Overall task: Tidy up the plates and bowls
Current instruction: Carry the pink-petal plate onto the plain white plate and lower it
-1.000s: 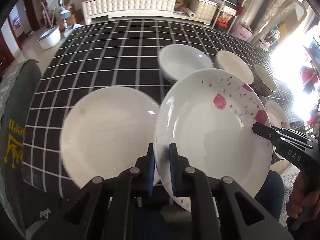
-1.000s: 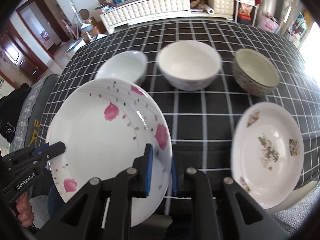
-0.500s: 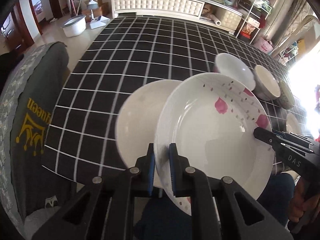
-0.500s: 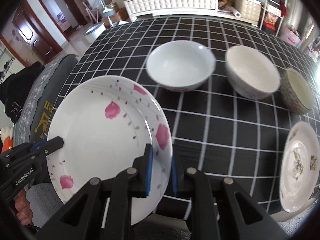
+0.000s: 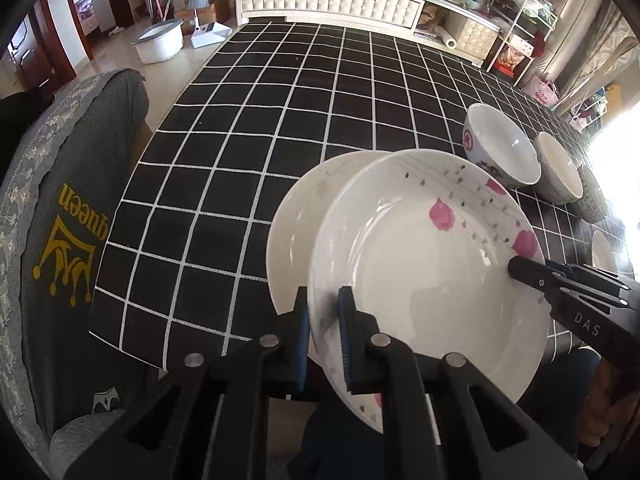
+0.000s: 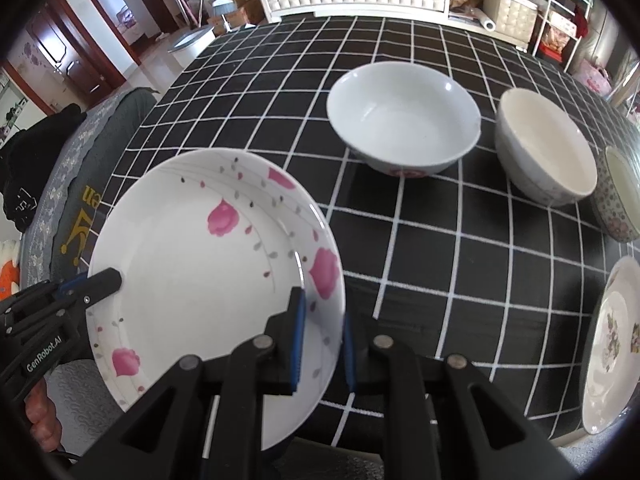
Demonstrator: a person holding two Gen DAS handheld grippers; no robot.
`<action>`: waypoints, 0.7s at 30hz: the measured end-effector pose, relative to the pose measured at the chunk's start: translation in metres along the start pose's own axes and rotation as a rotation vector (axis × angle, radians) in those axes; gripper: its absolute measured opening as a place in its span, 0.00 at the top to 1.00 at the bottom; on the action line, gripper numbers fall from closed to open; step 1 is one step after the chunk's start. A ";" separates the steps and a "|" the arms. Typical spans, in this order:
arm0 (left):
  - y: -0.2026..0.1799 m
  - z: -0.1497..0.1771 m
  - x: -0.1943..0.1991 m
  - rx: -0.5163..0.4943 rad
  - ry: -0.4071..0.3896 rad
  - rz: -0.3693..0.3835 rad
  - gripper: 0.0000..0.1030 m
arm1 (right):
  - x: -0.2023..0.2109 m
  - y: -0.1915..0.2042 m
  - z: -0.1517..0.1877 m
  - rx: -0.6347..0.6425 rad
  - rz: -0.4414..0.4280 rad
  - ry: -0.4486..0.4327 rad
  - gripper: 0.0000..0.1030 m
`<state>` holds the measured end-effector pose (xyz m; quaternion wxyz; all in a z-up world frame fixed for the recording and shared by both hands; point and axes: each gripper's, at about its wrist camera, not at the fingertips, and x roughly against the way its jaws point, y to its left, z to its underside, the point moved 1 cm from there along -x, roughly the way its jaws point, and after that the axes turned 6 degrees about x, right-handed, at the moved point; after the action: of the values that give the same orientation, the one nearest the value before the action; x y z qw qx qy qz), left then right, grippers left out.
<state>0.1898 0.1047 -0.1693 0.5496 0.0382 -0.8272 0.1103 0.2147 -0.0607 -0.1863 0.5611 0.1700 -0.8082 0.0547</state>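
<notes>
A white plate with pink flowers (image 5: 432,280) hangs tilted above the table, held from both sides. My left gripper (image 5: 324,312) is shut on its near-left rim. My right gripper (image 6: 322,312) is shut on the opposite rim and shows in the left wrist view as a black tip (image 5: 516,270). In the right wrist view the flower plate (image 6: 200,264) fills the lower left, with the left gripper (image 6: 108,280) clamped on its far edge. Under and partly behind it, a plain white plate (image 5: 296,232) lies on the black checked tablecloth (image 5: 280,120).
A white bowl (image 6: 404,120), a cream bowl (image 6: 548,148) and a patterned bowl (image 6: 620,196) stand in a row to the right. A decorated plate (image 6: 608,344) lies at the right table edge. A grey-covered chair (image 5: 72,216) stands at the left edge.
Both grippers have carried the flower plate leftwards across the table; it now overlaps most of the plain white plate. The bowls have slid to the right in both views.
</notes>
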 end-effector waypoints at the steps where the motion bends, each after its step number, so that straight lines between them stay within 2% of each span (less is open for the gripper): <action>1: 0.000 -0.001 0.000 -0.002 -0.002 -0.004 0.89 | -0.001 0.001 -0.001 0.004 0.001 0.001 0.80; 21: 0.016 -0.017 -0.023 -0.002 0.004 -0.063 0.88 | -0.024 0.015 -0.011 0.055 0.019 0.042 0.80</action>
<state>0.2109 0.1224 -0.1861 0.5545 0.0634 -0.8246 0.0920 0.2266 -0.0382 -0.2026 0.5726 0.1767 -0.7959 0.0859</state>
